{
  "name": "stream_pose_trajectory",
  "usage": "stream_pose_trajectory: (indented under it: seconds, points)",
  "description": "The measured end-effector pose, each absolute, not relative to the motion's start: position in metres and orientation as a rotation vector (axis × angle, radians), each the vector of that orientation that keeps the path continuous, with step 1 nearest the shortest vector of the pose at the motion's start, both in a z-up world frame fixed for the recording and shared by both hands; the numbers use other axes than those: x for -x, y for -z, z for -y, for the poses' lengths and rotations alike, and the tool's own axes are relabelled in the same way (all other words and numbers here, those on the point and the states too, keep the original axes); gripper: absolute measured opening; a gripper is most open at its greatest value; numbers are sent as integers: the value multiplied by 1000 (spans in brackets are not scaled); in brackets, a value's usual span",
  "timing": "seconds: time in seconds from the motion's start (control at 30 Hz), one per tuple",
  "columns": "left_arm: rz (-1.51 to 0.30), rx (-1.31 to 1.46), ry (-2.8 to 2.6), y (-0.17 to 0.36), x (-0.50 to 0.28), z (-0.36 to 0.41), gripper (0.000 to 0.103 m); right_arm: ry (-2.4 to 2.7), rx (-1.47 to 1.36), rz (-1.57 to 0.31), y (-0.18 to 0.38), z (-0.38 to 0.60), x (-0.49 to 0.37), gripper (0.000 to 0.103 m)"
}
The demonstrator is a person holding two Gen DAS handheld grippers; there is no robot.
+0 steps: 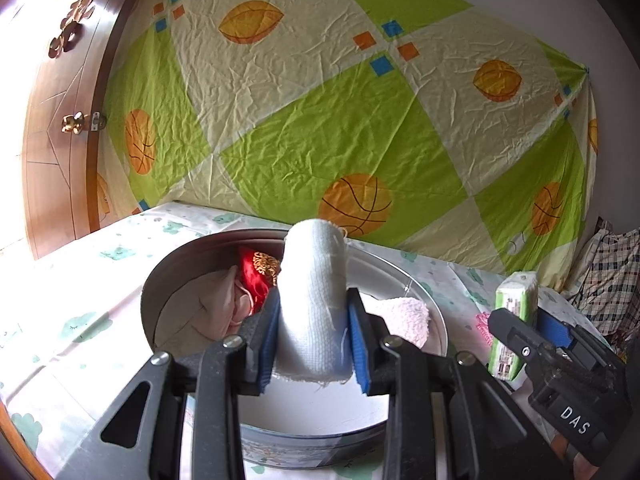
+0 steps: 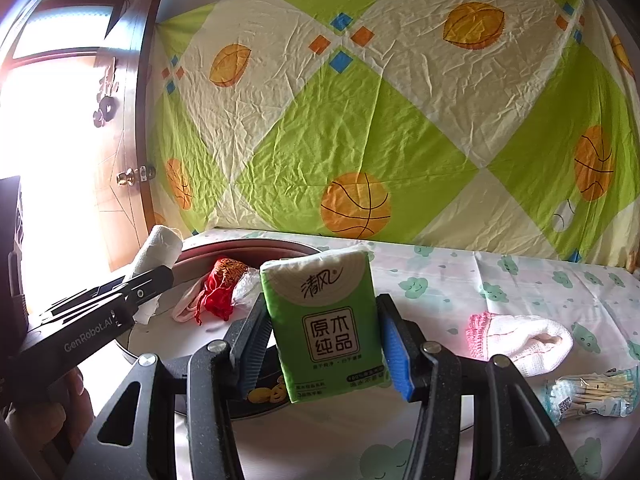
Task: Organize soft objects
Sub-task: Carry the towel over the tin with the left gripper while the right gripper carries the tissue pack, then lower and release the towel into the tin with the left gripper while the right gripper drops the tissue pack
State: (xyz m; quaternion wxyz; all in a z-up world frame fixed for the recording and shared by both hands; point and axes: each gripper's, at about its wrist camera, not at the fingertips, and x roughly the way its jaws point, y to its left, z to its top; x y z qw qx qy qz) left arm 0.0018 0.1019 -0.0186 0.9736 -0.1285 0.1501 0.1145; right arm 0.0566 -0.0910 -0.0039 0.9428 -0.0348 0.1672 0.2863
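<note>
Two hand-held grippers, both loaded, over a round metal tin [image 1: 434,312] on the worktop [image 2: 520,280].

Item 1: left hand-held gripper [image 1: 314,336], blue pads clamped on a white gauze roll [image 1: 314,292]. I have the roll upright, its lower part pinched between the pads and its top standing clear, directly above the tin; I judge this is so it can drop straight in on release. "GenRobot.AI" is printed on this gripper's body in the right wrist view.

Item 2: right hand-held gripper [image 2: 320,340], pads clamped on a green tissue pack [image 2: 324,320], gripped by its narrow sides with the printed face toward the camera. It hangs at the tin's near right rim, just beside the left gripper. The pack reads "清风" at top, "原木纯品" in the boxed panel; smaller print below is too fine to read. "DAS" shows on this gripper in the left wrist view.

Item 3: already in the tin: a red pouch [image 2: 218,288] with gold embroidery, a pale pink cloth [image 1: 224,308] beside it, and a pink fluffy towel [image 1: 404,316] at the right side.

Item 4: outside the tin, on the worktop to the right: a white knitted piece with pink trim [image 2: 520,340] and a bag of cotton swabs [image 2: 588,394]. Both look untouched, so sorting appears part done.
</note>
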Motion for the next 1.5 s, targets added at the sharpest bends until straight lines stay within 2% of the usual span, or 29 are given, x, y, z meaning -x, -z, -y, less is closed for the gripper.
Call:
stream_pose_trajectory:
  seconds: [0.83, 1.13, 1.5]
  points:
    - [-350, 238, -274, 18, 0, -131, 30, -682, 68, -402, 1, 71, -69, 54]
    - [-507, 245, -188, 10, -34, -153, 30, -742, 74, -470, -27, 46, -101, 54]
    - [-655, 286, -138, 0, -72, -178, 30, -756, 92, -592, -32, 15, -150, 54]
